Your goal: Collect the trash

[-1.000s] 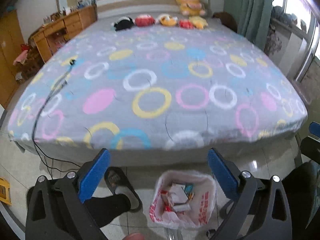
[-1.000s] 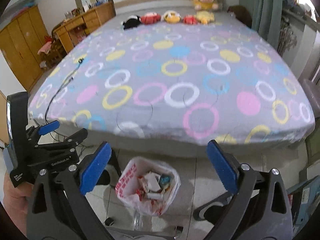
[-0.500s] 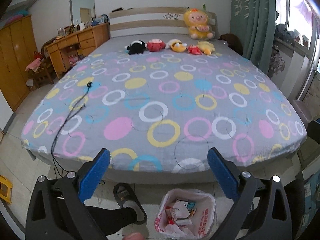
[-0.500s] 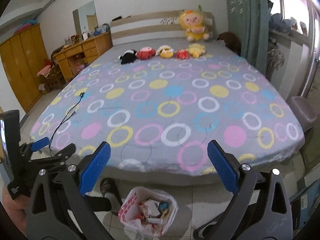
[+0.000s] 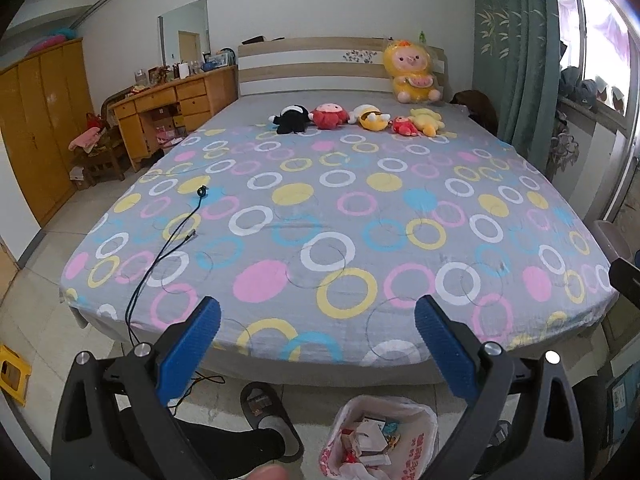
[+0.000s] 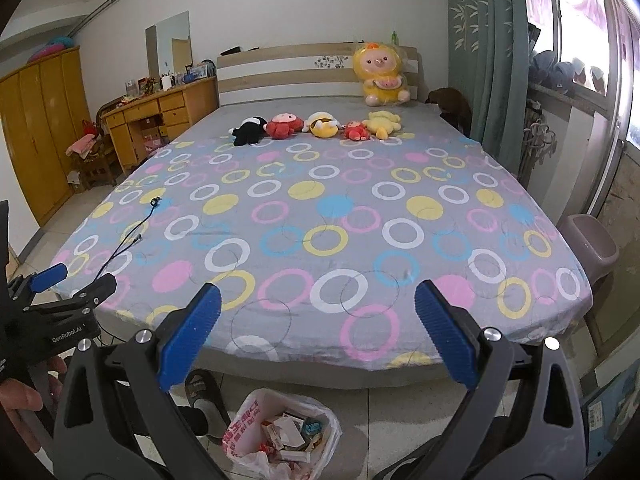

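A white plastic trash bag (image 5: 378, 440) with red print stands on the floor at the foot of the bed, holding several small boxes and wrappers; the right wrist view shows the trash bag (image 6: 282, 434) too. My left gripper (image 5: 318, 328) is open and empty, held above the bag and facing the bed. My right gripper (image 6: 318, 322) is open and empty as well, to the right of the left one. In the right wrist view the left gripper (image 6: 60, 292) appears at the left edge, held by a hand (image 6: 18, 396).
A big bed (image 5: 340, 216) with a ring-patterned grey sheet fills the view; plush toys (image 5: 352, 118) line its head and a black cable (image 5: 168, 240) trails off its left side. A slippered foot (image 5: 266, 412) stands by the bag. A grey bin (image 6: 588, 246) sits right of the bed.
Both grippers have tilted up and pulled back from the bag: the whole bed and headboard now show, and the bag sits lower in both views. Both stay open.
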`<state>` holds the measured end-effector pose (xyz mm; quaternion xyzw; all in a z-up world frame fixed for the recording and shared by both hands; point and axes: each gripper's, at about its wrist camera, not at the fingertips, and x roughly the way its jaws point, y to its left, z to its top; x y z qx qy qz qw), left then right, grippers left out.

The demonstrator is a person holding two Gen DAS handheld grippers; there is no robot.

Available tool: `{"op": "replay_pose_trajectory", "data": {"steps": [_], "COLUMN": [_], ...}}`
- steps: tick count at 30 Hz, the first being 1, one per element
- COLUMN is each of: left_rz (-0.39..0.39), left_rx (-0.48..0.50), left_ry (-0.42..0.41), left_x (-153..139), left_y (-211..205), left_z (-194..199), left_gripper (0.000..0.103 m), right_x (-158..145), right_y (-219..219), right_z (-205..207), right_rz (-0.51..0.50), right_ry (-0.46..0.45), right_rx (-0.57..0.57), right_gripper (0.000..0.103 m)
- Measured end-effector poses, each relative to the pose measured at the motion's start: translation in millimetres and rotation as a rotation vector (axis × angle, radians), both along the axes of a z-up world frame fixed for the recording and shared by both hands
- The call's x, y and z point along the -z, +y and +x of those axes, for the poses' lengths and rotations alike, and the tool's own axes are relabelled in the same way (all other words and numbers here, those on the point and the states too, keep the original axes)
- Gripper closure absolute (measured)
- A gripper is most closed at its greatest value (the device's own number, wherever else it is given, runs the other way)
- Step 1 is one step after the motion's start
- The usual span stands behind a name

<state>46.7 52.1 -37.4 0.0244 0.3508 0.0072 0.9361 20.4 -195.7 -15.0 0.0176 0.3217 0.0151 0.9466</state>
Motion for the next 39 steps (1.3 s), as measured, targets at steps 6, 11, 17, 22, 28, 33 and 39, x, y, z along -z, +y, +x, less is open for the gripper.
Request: {"op": "replay_pose_trajectory", "data": {"steps": [6, 11, 17, 22, 28, 33, 39], "left_rz": [0.002, 0.002, 0.001, 0.000, -0.003, -0.001, 0.000], "left_rx": [-0.005, -0.006, -0.010, -0.011, -0.014, -0.011, -0.011], "left_ry": [-0.003, -0.002, -0.002, 0.000, 0.000, 0.000, 0.001], "left_x": [-2, -2, -1, 0, 1, 1, 1], "left_y": [3, 4, 6, 9, 11, 11, 11], "left_z": [0, 0, 0, 1, 0, 0, 0], "left_gripper": [0.008, 0.008, 0.008, 0.008, 0.008, 0.008, 0.008], "right_x": [0, 0, 0, 1, 2, 2, 2], "right_y": [3, 6, 7, 9, 10, 10, 11], "right_z": [2, 4, 6, 8, 8, 8, 8], "right_rz": [-0.002, -0.005, -0.006, -0.007, -0.003, -0.004, -0.006], "right_ry": [0.000, 0.002, 0.006, 0.009, 0.009, 0.009, 0.011], "right_rx": [-0.010, -0.017, -0.018, -0.021, -0.022, -0.022, -0.023], "right_gripper": [0.008, 0.008, 0.008, 0.008, 0.008, 0.008, 0.008]}}
